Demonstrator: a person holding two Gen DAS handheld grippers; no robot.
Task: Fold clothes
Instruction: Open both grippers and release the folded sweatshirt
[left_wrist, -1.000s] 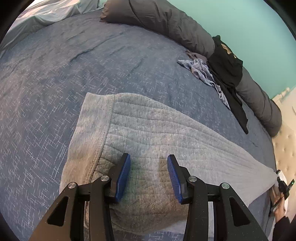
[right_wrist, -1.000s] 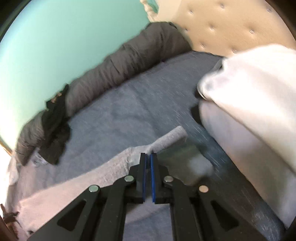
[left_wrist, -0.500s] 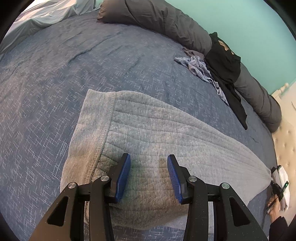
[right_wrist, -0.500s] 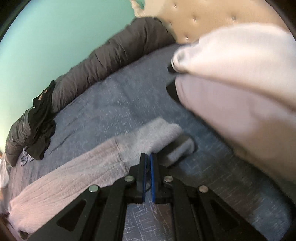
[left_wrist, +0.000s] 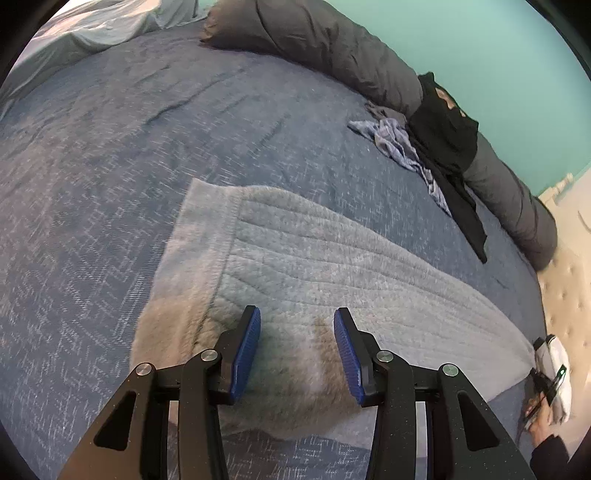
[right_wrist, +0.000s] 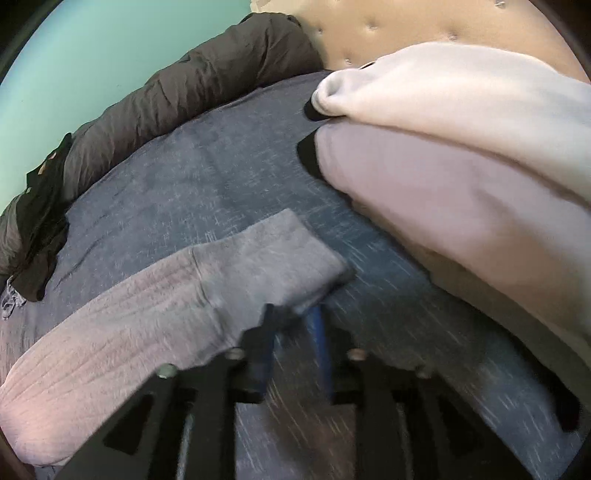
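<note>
A grey ribbed knit garment (left_wrist: 314, 266) lies stretched out flat on the blue bedspread (left_wrist: 110, 147). My left gripper (left_wrist: 297, 350) is open and empty, hovering just above the garment's near end by the waistband. In the right wrist view the same garment (right_wrist: 147, 306) ends in a cuff (right_wrist: 280, 254) lying on the bed. My right gripper (right_wrist: 293, 339) is blurred by motion, its jaws parted, right at the cuff's near edge and holding nothing.
A dark grey rolled duvet (left_wrist: 332, 48) lines the far edge by the teal wall. A black garment (left_wrist: 447, 147) and a blue-grey patterned one (left_wrist: 399, 144) lie against it. White and pale pink pillows (right_wrist: 461, 155) sit by the tufted headboard (right_wrist: 388, 29).
My right gripper was shut on the cuff, lowered it to the bed and has opened, letting it go. The left gripper has stayed open in place.
</note>
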